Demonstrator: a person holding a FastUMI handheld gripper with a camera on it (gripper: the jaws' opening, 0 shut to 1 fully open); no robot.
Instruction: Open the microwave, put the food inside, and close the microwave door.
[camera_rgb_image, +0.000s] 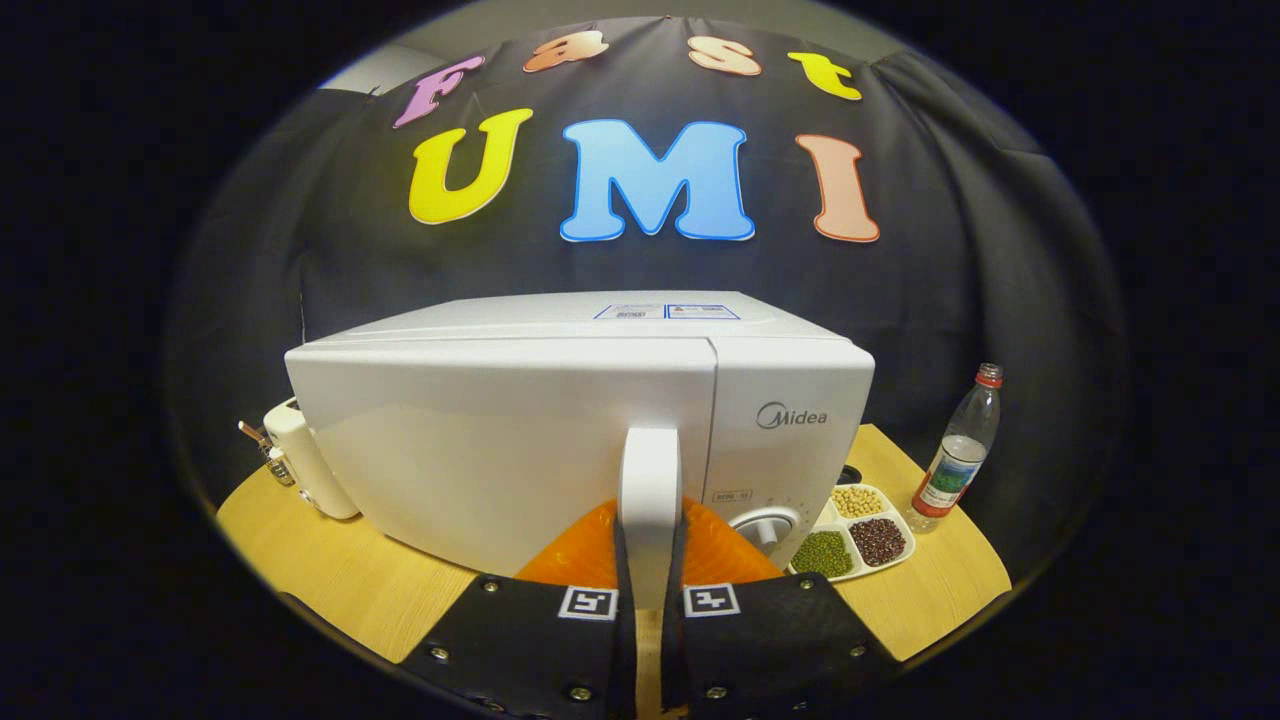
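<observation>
Gripper view has my gripper (650, 590) clamped on the white upright door handle (650, 480) of the glossy white box microwave (560, 420), so I fear pulling crookedly could slip the fingers off or drag the oven.

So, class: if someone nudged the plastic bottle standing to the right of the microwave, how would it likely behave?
The bottle is tall, narrow and upright on the table, so it would probably tip rather than slide. It looks clear and mostly empty, so likely light. Once down, its round body could roll. The gripper is shut on the door handle, away from it.
</observation>
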